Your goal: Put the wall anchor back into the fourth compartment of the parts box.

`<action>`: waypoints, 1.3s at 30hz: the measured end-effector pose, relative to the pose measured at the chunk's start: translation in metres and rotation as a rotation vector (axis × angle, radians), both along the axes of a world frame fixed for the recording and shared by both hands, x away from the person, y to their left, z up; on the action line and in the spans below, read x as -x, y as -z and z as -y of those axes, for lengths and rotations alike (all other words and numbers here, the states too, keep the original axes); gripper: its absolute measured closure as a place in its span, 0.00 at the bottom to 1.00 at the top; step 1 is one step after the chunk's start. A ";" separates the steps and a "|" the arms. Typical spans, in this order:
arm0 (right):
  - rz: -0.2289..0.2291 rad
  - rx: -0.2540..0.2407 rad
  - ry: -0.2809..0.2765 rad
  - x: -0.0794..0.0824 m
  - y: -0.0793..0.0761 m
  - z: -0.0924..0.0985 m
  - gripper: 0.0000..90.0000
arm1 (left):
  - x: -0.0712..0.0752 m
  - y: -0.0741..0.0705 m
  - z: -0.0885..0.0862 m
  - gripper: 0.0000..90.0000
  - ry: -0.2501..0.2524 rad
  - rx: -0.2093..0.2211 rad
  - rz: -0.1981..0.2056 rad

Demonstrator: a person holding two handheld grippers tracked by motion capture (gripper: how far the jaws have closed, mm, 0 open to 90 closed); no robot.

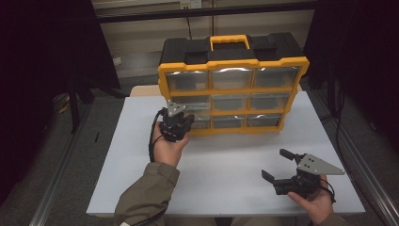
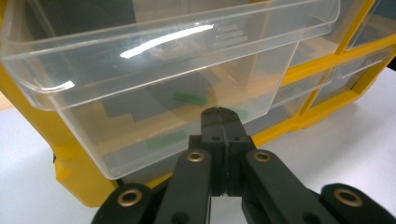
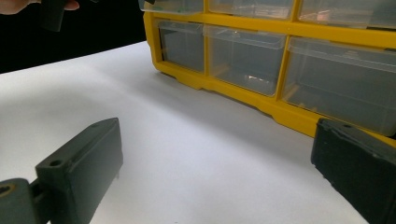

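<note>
White counter [image 1: 226, 160] carries a yellow drawer cabinet [image 1: 233, 96] ahead of both grippers. Left gripper [image 2: 219, 114] fingers are pressed closed, tips at a pulled-out clear drawer [image 2: 154, 88]; its view reveals green pieces [image 2: 190, 98] inside. Right gripper [image 1: 275, 165] fingers gape, well apart from it

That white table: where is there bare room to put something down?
The white table is bare between the yellow organizer with clear plastic drawers and the open right gripper, and along its left edge. It is crowded at the bottom-left drawer, where the shut left gripper sits.
</note>
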State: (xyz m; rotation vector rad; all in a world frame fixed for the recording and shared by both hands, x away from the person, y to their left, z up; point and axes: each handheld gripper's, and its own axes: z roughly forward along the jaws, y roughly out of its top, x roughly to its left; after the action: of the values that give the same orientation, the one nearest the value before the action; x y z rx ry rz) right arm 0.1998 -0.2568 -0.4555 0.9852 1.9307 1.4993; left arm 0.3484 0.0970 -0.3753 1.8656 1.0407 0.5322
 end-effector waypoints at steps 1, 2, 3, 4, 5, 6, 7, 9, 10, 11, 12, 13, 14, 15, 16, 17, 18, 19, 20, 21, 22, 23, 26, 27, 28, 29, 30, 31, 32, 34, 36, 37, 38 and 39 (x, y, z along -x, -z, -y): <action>0.000 0.000 0.000 0.000 0.000 0.000 0.02 | 0.000 0.000 0.001 1.00 -0.004 0.002 0.003; 0.002 0.001 -0.002 0.000 0.000 0.000 0.02 | -0.001 0.000 0.000 1.00 -0.001 -0.005 0.004; 0.003 0.001 -0.002 0.000 0.000 0.000 0.02 | -0.002 0.000 0.000 1.00 -0.002 -0.005 0.004; 0.002 0.000 -0.002 0.000 0.000 0.000 0.02 | -0.002 0.001 0.001 1.00 -0.007 -0.001 0.006; 0.001 0.000 0.000 0.000 0.000 0.000 0.02 | -0.003 0.001 0.001 1.00 -0.007 0.000 0.005; 0.000 0.000 0.000 0.000 0.000 0.000 0.02 | -0.004 0.001 0.001 1.00 -0.006 -0.004 0.003; 0.000 0.000 0.000 0.000 0.000 0.000 0.02 | -0.004 0.001 0.002 1.00 -0.010 0.001 0.006; 0.002 0.000 -0.002 0.000 0.000 0.000 0.02 | -0.005 0.001 0.003 1.00 -0.015 0.005 0.008; 0.002 0.000 -0.002 0.000 0.000 0.000 0.02 | -0.006 0.002 0.003 1.00 -0.011 -0.004 0.010; 0.000 0.000 0.000 0.000 0.000 0.000 0.02 | -0.006 0.002 0.003 1.00 -0.013 -0.004 0.009; 0.000 0.000 0.000 0.000 0.000 0.000 0.02 | -0.006 0.002 0.003 1.00 -0.020 -0.001 0.012; 0.000 0.000 -0.001 0.000 0.000 0.000 0.02 | -0.007 0.002 0.004 1.00 -0.019 0.001 0.011; 0.003 0.001 -0.003 0.000 0.000 0.000 0.02 | -0.007 0.002 0.004 1.00 -0.020 0.000 0.011; 0.003 0.002 -0.002 0.000 0.000 0.000 0.02 | -0.008 0.002 0.004 1.00 -0.022 0.005 0.012; 0.001 0.002 -0.001 0.000 0.000 0.000 0.02 | -0.008 0.002 0.004 1.00 -0.020 -0.002 0.010; 0.002 0.002 -0.002 0.000 0.000 0.000 0.02 | -0.008 0.002 0.004 1.00 -0.022 -0.001 0.010; 0.001 0.002 -0.001 0.000 0.000 0.000 0.02 | -0.009 0.002 0.004 1.00 -0.023 -0.002 0.010; 0.003 0.002 -0.002 0.000 0.000 0.000 0.02 | -0.009 0.003 0.005 1.00 -0.026 0.002 0.013; 0.004 0.002 -0.003 0.000 0.000 0.000 0.02 | -0.010 0.002 0.005 1.00 -0.024 -0.008 0.011; 0.004 0.002 -0.003 0.000 0.000 0.000 0.02 | -0.010 0.002 0.005 1.00 -0.026 -0.004 0.014; 0.004 0.001 -0.003 0.000 0.000 0.000 0.02 | -0.010 0.002 0.005 1.00 -0.024 -0.011 0.015; 0.005 0.001 -0.003 0.000 0.000 0.000 0.02 | -0.011 0.003 0.005 1.00 -0.026 -0.003 0.016; 0.004 0.002 -0.003 0.000 0.000 0.000 0.02 | -0.012 0.003 0.005 1.00 -0.032 -0.009 0.019; 0.003 0.001 -0.003 0.000 0.000 0.000 0.02 | -0.012 0.004 0.006 1.00 -0.033 -0.004 0.019; 0.004 0.001 -0.003 0.000 0.000 0.000 0.02 | -0.013 0.004 0.006 1.00 -0.037 -0.002 0.023; 0.004 0.001 -0.003 0.000 0.000 0.000 0.02 | -0.013 0.004 0.006 1.00 -0.037 -0.005 0.023; 0.004 0.001 -0.004 0.000 0.000 0.000 0.02 | -0.014 0.004 0.006 1.00 -0.039 -0.005 0.023; 0.004 0.001 -0.003 0.000 0.000 0.000 0.02 | -0.014 0.005 0.006 1.00 -0.041 -0.005 0.025; 0.004 0.001 -0.003 0.000 0.000 0.000 0.02 | -0.014 0.005 0.006 1.00 -0.045 -0.004 0.026; 0.004 0.001 -0.004 0.000 0.000 0.000 0.02 | -0.015 0.005 0.006 1.00 -0.044 -0.003 0.029; 0.003 0.001 -0.003 0.000 0.000 0.000 0.02 | -0.016 0.005 0.006 1.00 -0.045 -0.008 0.029; 0.002 0.001 -0.003 0.000 0.000 0.000 0.02 | -0.016 0.006 0.006 1.00 -0.049 -0.002 0.032; 0.002 0.001 -0.001 0.000 0.000 0.000 0.02 | -0.016 0.006 0.007 1.00 -0.053 0.002 0.035; 0.004 0.001 -0.003 0.000 0.000 0.000 0.02 | -0.016 0.006 0.006 1.00 -0.054 -0.001 0.036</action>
State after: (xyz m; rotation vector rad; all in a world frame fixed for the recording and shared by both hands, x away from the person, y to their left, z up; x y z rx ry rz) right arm 0.1996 -0.2569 -0.4553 0.9785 1.9312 1.5010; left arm 0.3649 0.0906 -0.3812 1.8262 1.0698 0.5957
